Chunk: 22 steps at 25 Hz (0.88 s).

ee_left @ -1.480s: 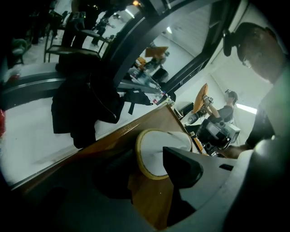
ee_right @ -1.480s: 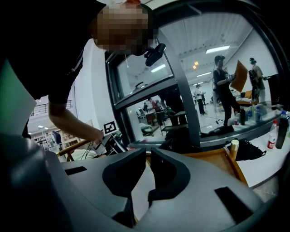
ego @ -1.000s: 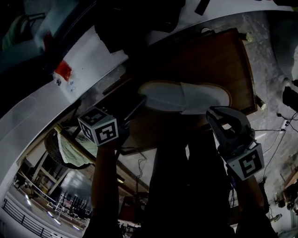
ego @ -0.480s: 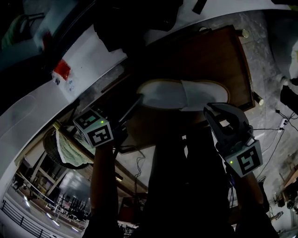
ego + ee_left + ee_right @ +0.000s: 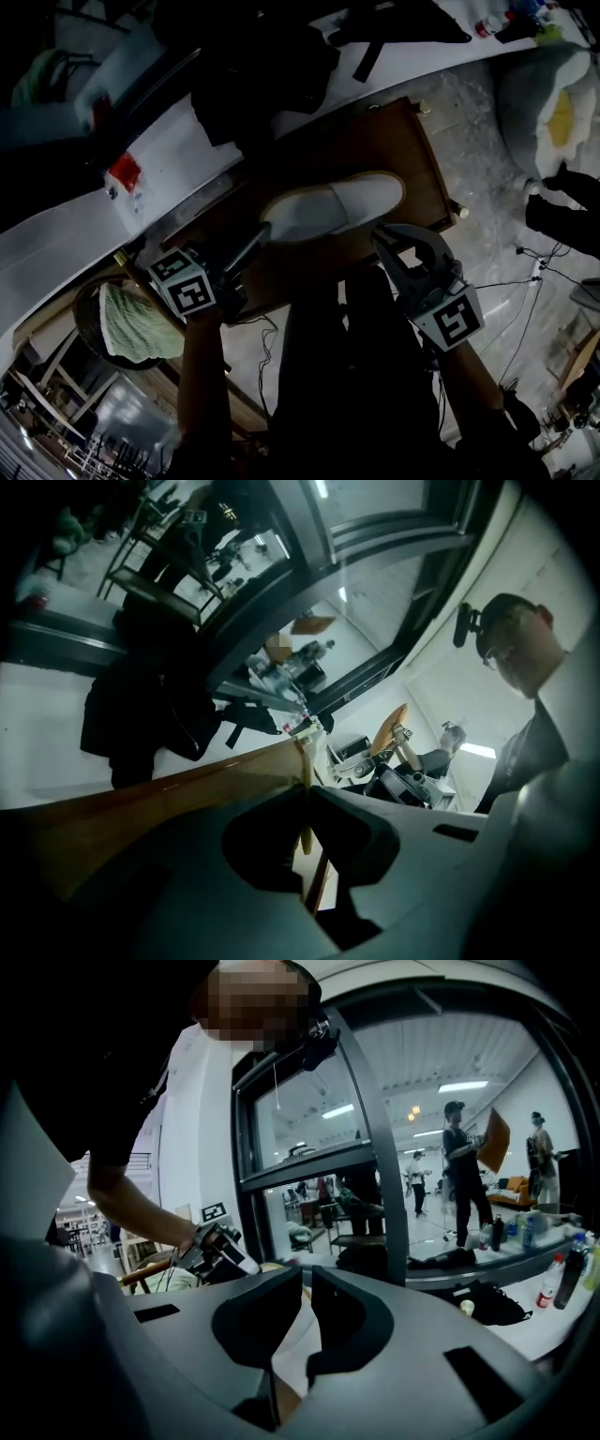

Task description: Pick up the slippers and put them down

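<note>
Head view: white cloth slipper with a tan rim (image 5: pixel 333 208) lies long from left to right over the brown wooden table (image 5: pixel 375 141). Left gripper (image 5: pixel 261 236), its jaws just closing, pinches the slipper's left end. Right gripper (image 5: pixel 382 236) nips its near right side.

Brown wooden table (image 5: pixel 384 141) stood on grey concrete floor (image 5: pixel 487 150), w/ thin cables (image 5: pixel 539 272) trailing at rt. Behind it ran a white ledge (image 5: pixel 178 159) w/ a red patch (image 5: pixel 124 173). A dark jacket (image 5: pixel 267 75) lay heaped on the ledge. Round basket (image 5: pixel 86 314) w/ green cloth (image 5: pixel 136 323) sat bottom left. Beyond the window frame (image 5: pixel 372 1147), a person (image 5: pixel 461 1166) held a brown board. Bottles (image 5: pixel 561 1283) stood on the ledge at rt.
</note>
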Tool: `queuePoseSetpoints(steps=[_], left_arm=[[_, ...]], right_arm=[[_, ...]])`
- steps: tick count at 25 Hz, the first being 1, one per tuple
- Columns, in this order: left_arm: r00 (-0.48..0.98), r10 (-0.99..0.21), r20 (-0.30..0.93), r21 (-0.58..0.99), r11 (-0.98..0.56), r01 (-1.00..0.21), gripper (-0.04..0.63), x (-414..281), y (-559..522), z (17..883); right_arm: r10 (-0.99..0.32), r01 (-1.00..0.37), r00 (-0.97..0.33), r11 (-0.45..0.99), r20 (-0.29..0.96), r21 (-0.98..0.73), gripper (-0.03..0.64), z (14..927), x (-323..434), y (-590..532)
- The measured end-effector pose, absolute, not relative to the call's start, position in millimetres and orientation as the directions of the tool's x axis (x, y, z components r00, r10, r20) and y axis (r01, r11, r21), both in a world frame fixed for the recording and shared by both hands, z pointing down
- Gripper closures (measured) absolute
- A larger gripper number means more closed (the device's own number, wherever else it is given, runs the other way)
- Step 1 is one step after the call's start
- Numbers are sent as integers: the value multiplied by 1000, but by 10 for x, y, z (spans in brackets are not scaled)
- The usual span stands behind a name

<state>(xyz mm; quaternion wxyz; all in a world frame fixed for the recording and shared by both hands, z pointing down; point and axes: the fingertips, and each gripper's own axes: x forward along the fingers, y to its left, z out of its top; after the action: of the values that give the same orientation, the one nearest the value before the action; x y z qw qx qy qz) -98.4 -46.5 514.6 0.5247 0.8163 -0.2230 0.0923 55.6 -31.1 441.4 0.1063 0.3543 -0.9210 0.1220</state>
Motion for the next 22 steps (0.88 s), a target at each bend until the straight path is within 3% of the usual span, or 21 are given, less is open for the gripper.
queuePoseSetpoints(steps=[9,22], left_arm=[[853,-472,225,752,-472,-460,566,-906,-806,4189],[725,-689,-30,453,-655,-604,566,-1075,-1013,2352]], right_arm=[[-686,-709,-698,702,204,-67,575,3490,736,-480],[-703,-698,-711,703,-8,138,575,1909,743,-633]])
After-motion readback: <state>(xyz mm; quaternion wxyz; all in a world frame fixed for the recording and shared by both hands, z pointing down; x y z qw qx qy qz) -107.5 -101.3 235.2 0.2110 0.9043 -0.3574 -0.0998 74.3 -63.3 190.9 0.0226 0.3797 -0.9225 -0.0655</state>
